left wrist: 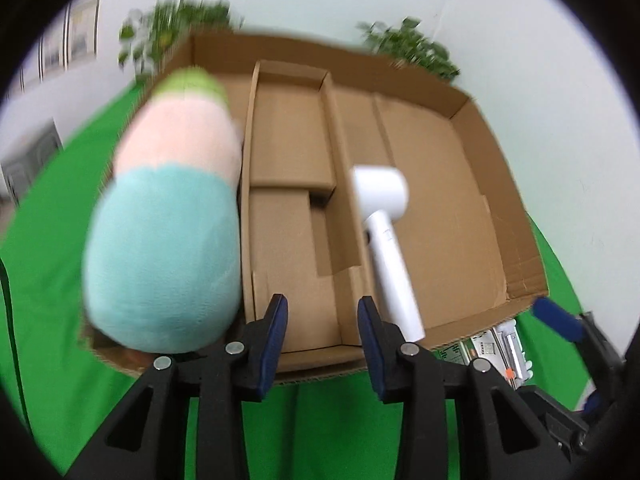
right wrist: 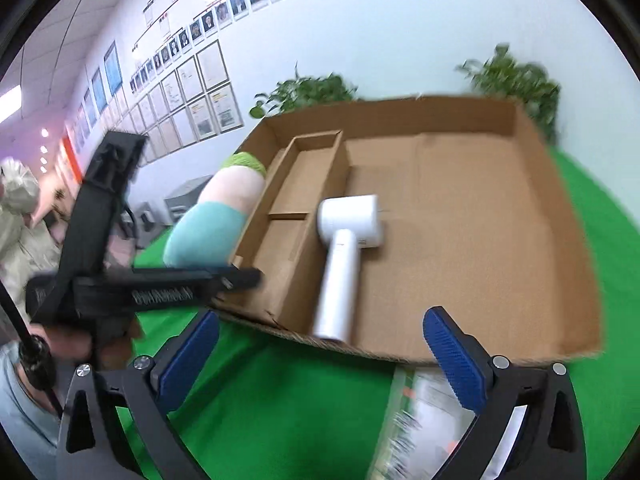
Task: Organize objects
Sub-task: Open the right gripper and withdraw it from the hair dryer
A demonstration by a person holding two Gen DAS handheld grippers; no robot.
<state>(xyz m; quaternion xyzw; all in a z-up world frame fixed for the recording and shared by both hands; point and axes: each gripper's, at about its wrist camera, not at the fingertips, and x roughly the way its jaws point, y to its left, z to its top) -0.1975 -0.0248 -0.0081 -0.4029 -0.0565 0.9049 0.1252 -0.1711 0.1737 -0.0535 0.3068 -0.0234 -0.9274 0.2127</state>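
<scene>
Plush toy [left wrist: 168, 216] leans beside box [left wrist: 500, 184]; hairdryer [left wrist: 384, 216] inside.

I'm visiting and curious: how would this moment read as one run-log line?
left gripper: open, empty | right gripper: wide open, empty | white hair dryer: lying in cardboard box | plush toy: at box's left edge

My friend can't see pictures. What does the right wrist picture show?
A white hair dryer lies in an open cardboard box on a green cloth. The right gripper is open and empty, and a pastel plush leans at the box's left side.
</scene>
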